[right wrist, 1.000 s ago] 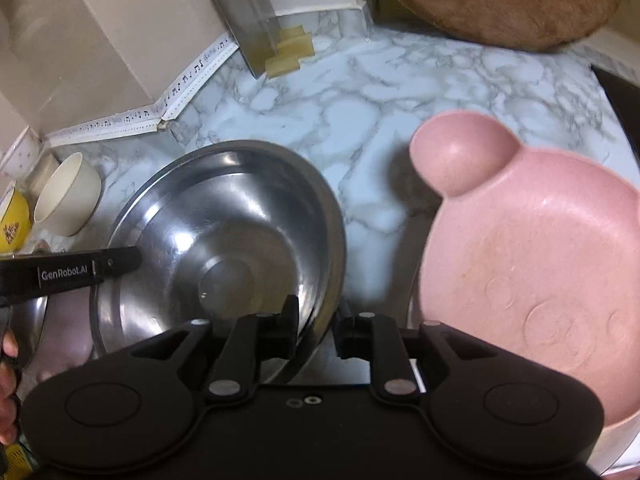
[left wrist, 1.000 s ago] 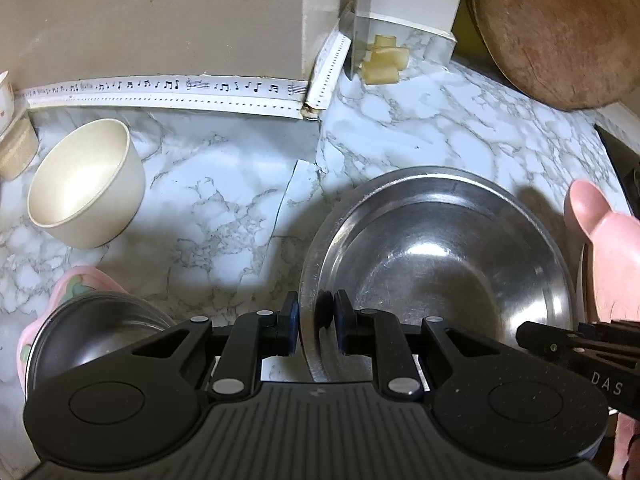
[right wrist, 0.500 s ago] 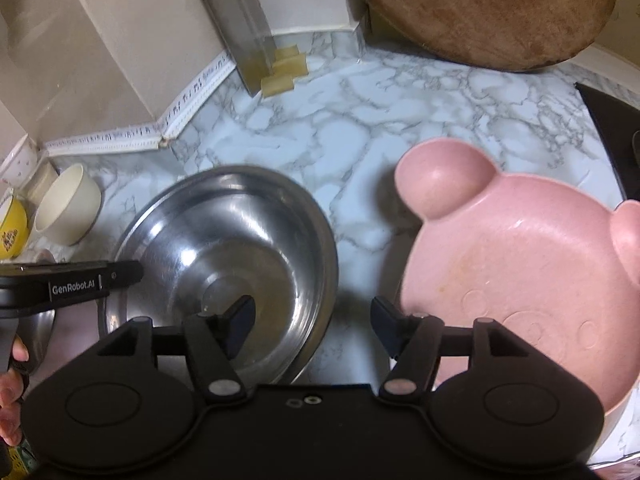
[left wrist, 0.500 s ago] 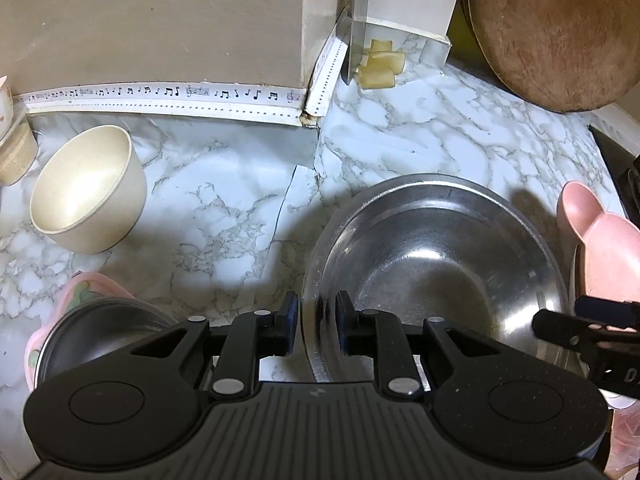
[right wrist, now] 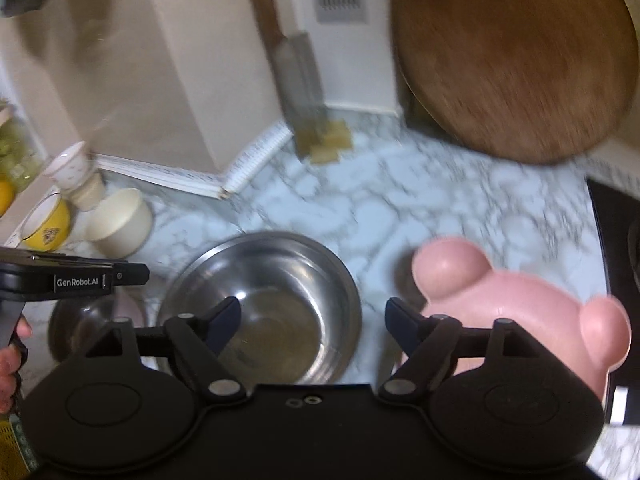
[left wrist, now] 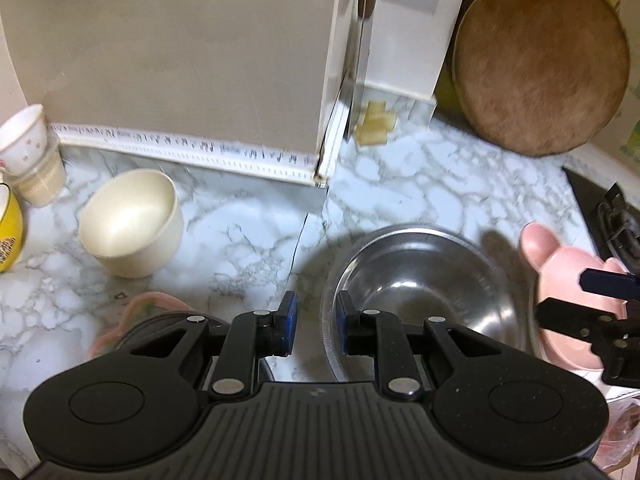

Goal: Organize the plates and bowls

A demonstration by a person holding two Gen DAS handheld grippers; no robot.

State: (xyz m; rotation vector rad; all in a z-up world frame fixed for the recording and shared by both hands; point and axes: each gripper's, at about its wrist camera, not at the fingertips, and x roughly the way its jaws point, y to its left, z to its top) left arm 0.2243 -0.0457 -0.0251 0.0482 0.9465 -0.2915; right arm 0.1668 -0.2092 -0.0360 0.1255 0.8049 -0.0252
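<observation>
Lying below hand-held gripper (right wrist: 313, 320): steel bowl (right wrist: 264, 308)

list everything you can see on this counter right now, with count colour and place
steel bowl: 1, silver, centre of marble counter
bear-shaped plate: 1, pink, right of steel bowl
small bowl: 1, cream, left
smaller steel bowl: 1, silver, on a pink plate, near left
cups: 2 stacked, white and beige, far left
yellow cup: 1, far left
cutting board: 1, brown, round, leaning at back right
cleaver: 1, back corner
stove: black, right edge
left gripper: jaws just opened a little, off the bowl's rim
right gripper: jaws just opened wide, empty
hand: on left gripper's handle
</observation>
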